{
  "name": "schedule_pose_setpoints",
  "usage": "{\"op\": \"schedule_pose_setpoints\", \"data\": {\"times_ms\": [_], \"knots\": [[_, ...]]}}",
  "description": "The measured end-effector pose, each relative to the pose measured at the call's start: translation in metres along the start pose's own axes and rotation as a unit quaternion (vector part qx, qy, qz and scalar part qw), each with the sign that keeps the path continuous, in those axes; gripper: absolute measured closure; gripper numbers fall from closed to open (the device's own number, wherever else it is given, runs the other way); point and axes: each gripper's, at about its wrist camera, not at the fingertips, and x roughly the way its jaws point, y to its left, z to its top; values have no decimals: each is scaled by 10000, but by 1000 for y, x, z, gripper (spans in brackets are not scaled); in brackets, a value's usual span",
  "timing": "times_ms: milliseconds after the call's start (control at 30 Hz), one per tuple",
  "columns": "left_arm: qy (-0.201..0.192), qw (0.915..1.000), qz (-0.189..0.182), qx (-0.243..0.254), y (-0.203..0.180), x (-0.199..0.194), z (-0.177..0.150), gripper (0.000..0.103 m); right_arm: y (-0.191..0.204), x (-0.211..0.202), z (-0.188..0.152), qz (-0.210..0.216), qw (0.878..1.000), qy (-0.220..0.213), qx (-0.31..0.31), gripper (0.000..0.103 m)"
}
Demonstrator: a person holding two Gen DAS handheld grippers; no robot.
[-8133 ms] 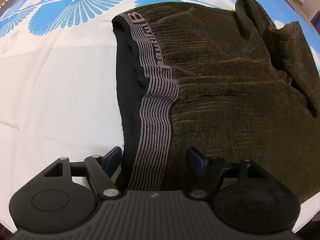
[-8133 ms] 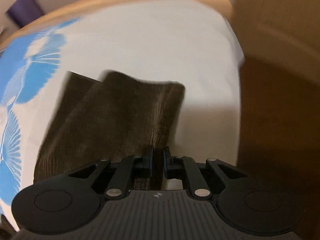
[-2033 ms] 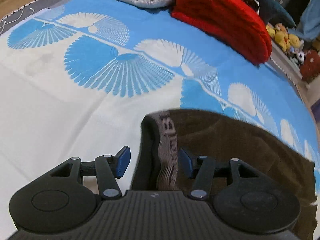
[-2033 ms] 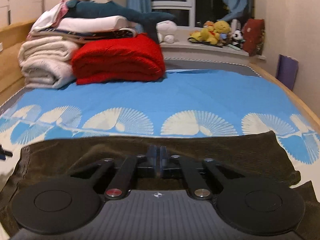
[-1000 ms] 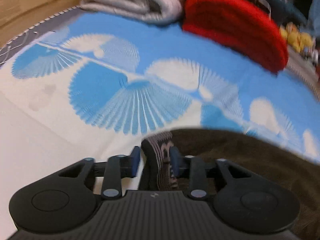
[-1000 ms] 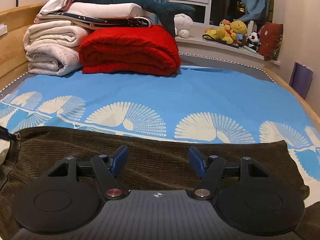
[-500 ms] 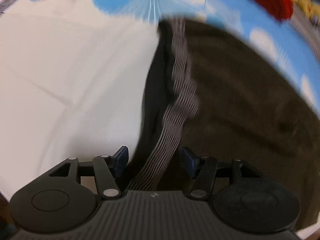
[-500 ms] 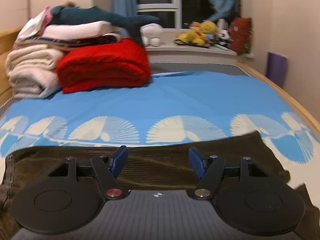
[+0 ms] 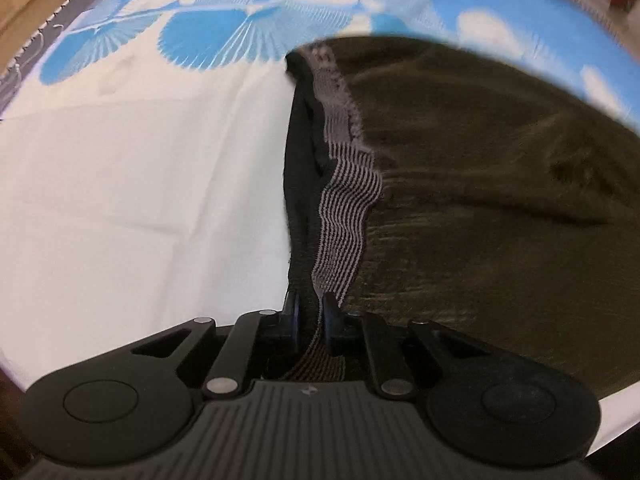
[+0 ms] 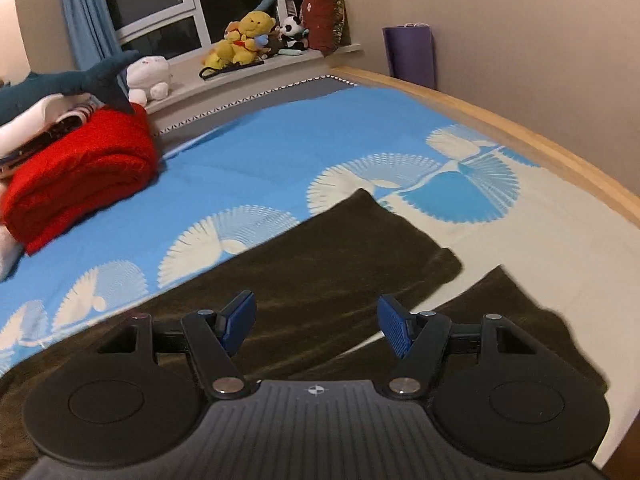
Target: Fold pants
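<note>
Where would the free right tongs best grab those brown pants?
Probably the near leg's hem corner, coming down from above and nipping in from the bare sheet beside it. That edge lies flat and free, apart from the other leg, so the open right tongs can straddle it. The left tongs are already closing on the waistband.

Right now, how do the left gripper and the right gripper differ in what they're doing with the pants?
The left gripper is closing, its jaws narrow with the striped waistband between them; the right gripper stands wide open with nothing between its jaws. The left gripper is at the waist end, while the right gripper hovers over the legs of the pants. Both are black with blue pads and over the bed.
</note>
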Motion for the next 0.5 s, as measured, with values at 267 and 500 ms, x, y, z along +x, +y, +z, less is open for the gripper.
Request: {"op": "schedule_pose_setpoints", "data": {"times_ms": [267,500], "knots": [[-536,9983,52,211,-3,-31,-2,83,2,0,-12,105,9988,243,-423,34],[639,9887,-102,1352,-21,18,-32,98,40,3,-21,408,9927,394,-1060,34]]}}
